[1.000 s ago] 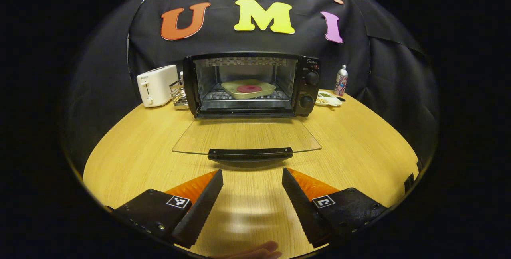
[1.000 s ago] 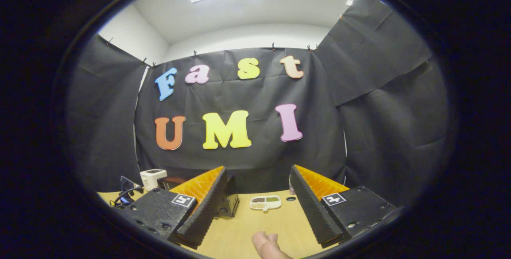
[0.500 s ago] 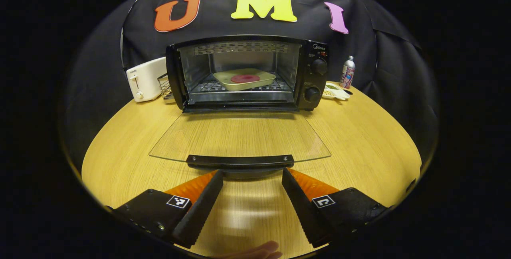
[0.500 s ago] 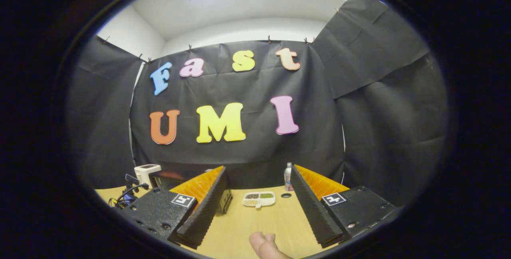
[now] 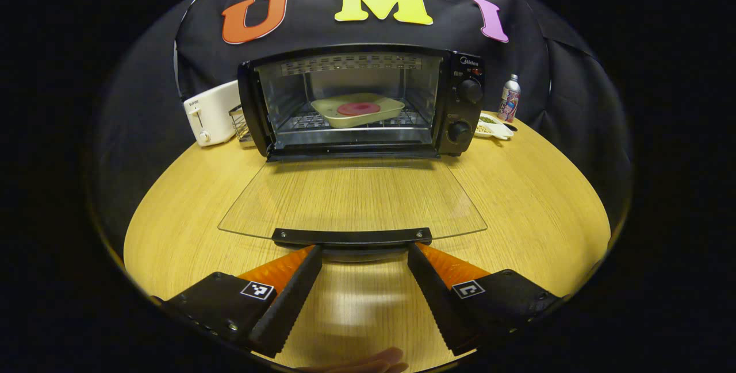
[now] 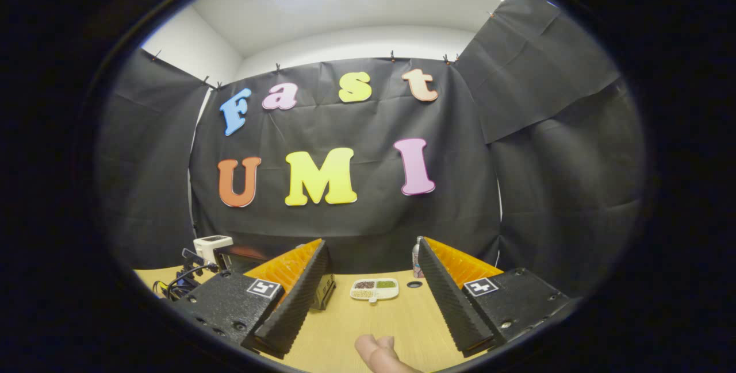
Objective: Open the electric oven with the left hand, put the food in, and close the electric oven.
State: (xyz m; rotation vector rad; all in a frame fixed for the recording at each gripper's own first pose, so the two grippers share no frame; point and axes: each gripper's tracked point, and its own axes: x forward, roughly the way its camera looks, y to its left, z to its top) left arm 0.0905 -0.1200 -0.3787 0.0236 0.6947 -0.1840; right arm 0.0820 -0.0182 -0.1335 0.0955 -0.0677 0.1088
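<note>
Left tool (image 5: 363,258) open, jaws spread wide, nothing between them; fingertips sit just short of the door handle (image 5: 352,237), one tip near each end of it, contact can't be confirmed. Oven (image 5: 362,100) dead ahead of the left tool, door (image 5: 351,197) folded fully down flat over the tabletop (image 5: 535,189), glass see-through. Food (image 5: 358,109), a red disc, sits on a cream tray (image 5: 382,115) on the rack inside the oven cavity, straight ahead past the door. Two knobs (image 5: 466,111) on the oven's right panel. Toaster (image 5: 210,111) ahead-left of the left tool, just beside the oven, with a small wire rack (image 5: 240,125) between them. Can (image 5: 509,98) and a divided dish (image 5: 493,127) ahead-right, near the oven's right side. Fingertips of a hand (image 5: 368,360) at the bottom edge, below the left tool. Right tool (image 6: 372,272) also open, holding nothing, raised and pointed mostly at the booth wall; between its fingers, farther off, the divided dish (image 6: 375,288) on the tabletop (image 6: 368,318), can (image 6: 415,258) half hidden by its right finger. Oven corner (image 6: 322,289) and toaster (image 6: 211,246) ahead-left of it, cables (image 6: 175,284) at far left. A thumb (image 6: 376,353) shows below the right tool.
</note>
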